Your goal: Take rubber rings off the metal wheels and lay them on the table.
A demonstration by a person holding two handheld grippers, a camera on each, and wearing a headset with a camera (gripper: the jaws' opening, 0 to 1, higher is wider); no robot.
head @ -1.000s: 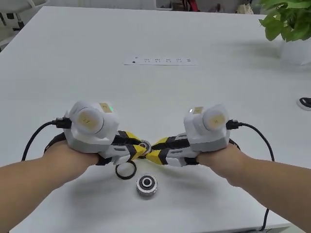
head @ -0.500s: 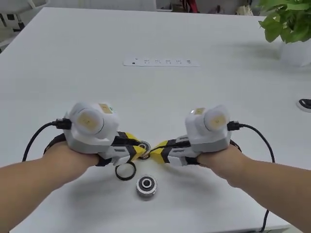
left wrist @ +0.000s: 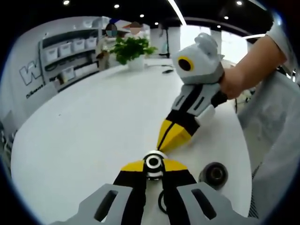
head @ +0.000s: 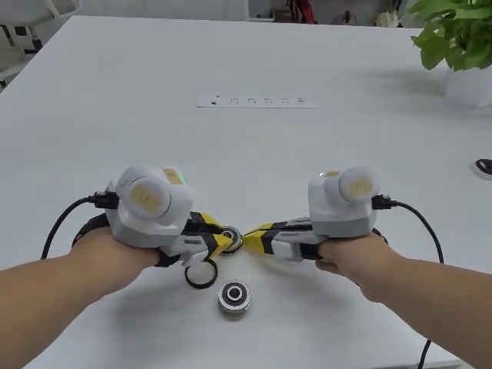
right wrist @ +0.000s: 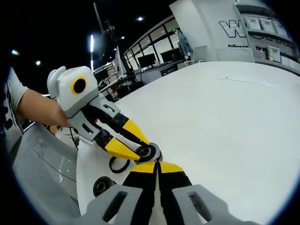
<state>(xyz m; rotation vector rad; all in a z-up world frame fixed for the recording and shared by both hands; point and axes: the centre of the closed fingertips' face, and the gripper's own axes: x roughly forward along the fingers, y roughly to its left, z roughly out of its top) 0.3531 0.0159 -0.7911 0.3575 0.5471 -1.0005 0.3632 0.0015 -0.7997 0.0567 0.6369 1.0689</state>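
Wheel (left wrist: 153, 161): clamped in left gripper (head: 219, 241) just above table (head: 246, 154), held steady for stripping. Right gripper (head: 254, 233): jaws together at its rim, likely to nip the rubber. Loose ring (head: 201, 273), second wheel (head: 233, 296): lying on table nearby

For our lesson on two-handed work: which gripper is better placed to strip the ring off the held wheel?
Right, probably. The left gripper is shut on the wheel, while the right gripper, jaws closed, points right at it.

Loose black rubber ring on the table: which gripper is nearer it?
Left. The left gripper sits right by the loose black rubber ring, holding a small metal wheel; the right gripper is farther off, beyond that wheel.
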